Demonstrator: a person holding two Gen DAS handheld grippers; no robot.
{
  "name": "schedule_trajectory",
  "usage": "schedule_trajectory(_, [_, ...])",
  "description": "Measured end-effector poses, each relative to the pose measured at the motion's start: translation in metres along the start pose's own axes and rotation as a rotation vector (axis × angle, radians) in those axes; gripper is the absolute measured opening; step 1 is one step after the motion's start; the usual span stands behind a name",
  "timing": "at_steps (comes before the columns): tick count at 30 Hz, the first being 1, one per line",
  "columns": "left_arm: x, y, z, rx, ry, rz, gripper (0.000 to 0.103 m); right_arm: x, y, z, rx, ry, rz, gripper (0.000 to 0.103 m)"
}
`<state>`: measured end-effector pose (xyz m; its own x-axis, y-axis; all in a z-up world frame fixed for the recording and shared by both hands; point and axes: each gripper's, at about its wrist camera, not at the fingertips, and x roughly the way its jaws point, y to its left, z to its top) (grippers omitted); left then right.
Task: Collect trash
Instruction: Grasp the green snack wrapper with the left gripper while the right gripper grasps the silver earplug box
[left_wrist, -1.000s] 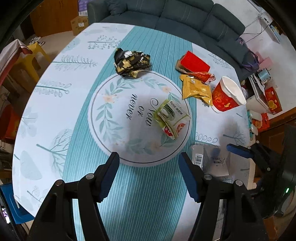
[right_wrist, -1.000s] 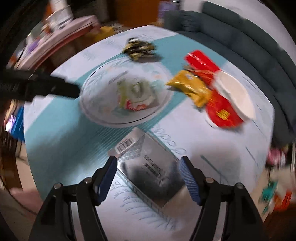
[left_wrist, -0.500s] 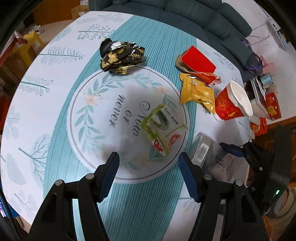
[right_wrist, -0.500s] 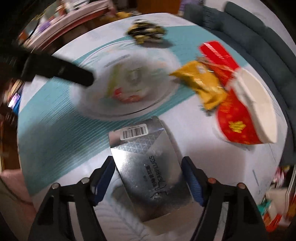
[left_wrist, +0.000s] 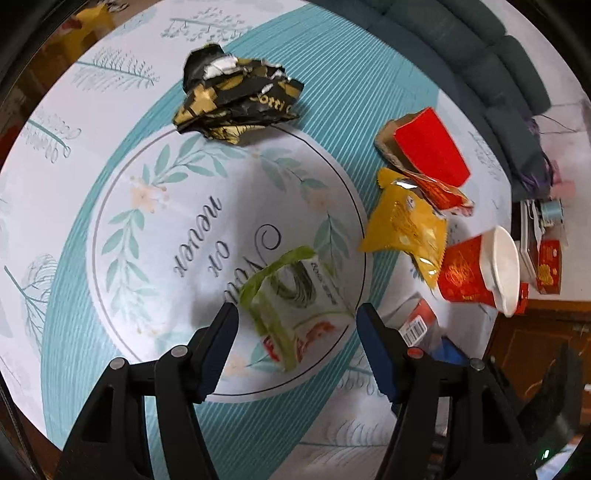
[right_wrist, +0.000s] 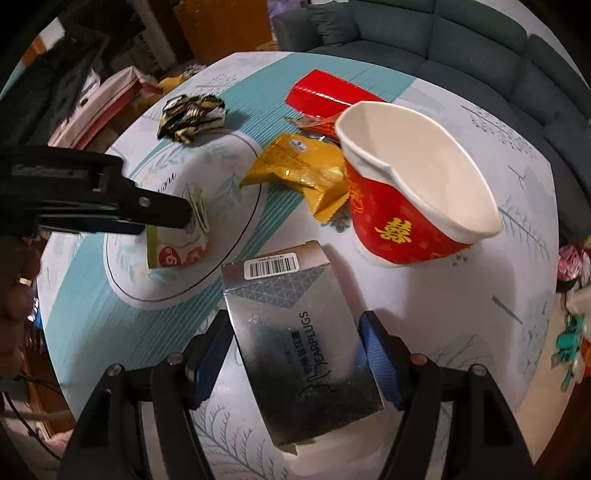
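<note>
Grasp step on two items at once. Left hand-held gripper (left_wrist: 295, 328) released, straddling the green wrapper (left_wrist: 295, 299) lying on the bench (left_wrist: 110, 369). Right hand-held gripper (right_wrist: 295, 343) released around the silver box (right_wrist: 299, 332). Next: clench both, lift clear of the cup (right_wrist: 413, 184).

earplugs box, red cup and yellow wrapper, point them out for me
earplugs box (right_wrist: 295, 332), right wrist view, on its silver top face.
red cup (right_wrist: 388, 225), right wrist view, on its red side wall.
yellow wrapper (left_wrist: 404, 230), left wrist view, on its middle.
</note>
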<state>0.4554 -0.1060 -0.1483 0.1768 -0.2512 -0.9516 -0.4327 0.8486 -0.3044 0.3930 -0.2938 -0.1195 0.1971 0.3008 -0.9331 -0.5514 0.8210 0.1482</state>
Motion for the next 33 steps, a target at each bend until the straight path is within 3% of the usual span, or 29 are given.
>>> schedule_trajectory(6, [0.015, -0.01, 0.012, -0.084, 0.029, 0.054, 0.065, -0.002, 0.0, -0.002, 0.01, -0.013, 0.009, 0.07])
schedule_trajectory(12, [0.023, -0.028, 0.02, -0.054, 0.048, 0.106, 0.065, -0.001, 0.0, -0.004, 0.012, -0.015, 0.002, 0.07])
schedule_trajectory(14, [0.025, -0.031, 0.017, -0.034, 0.053, 0.138, 0.056, -0.001, 0.0, -0.004, 0.019, -0.015, 0.002, 0.07])
schedule_trajectory(15, [0.024, -0.031, 0.015, -0.021, 0.051, 0.158, 0.043, -0.001, -0.001, -0.004, 0.026, -0.015, 0.005, 0.07])
schedule_trajectory(16, [0.023, -0.031, 0.013, -0.011, 0.05, 0.166, 0.037, -0.002, -0.001, -0.005, 0.036, -0.015, 0.008, 0.07])
schedule_trajectory(19, [0.017, -0.029, 0.007, 0.011, 0.045, 0.126, 0.026, -0.002, -0.001, -0.005, 0.051, -0.014, 0.014, 0.07])
schedule_trajectory(22, [0.011, -0.03, 0.0, 0.062, 0.034, 0.13, 0.02, -0.003, 0.003, -0.008, 0.063, -0.011, 0.019, 0.07])
schedule_trajectory(33, [-0.03, 0.013, -0.05, 0.193, -0.015, 0.122, 0.019, -0.01, 0.029, -0.031, 0.151, 0.012, 0.067, 0.069])
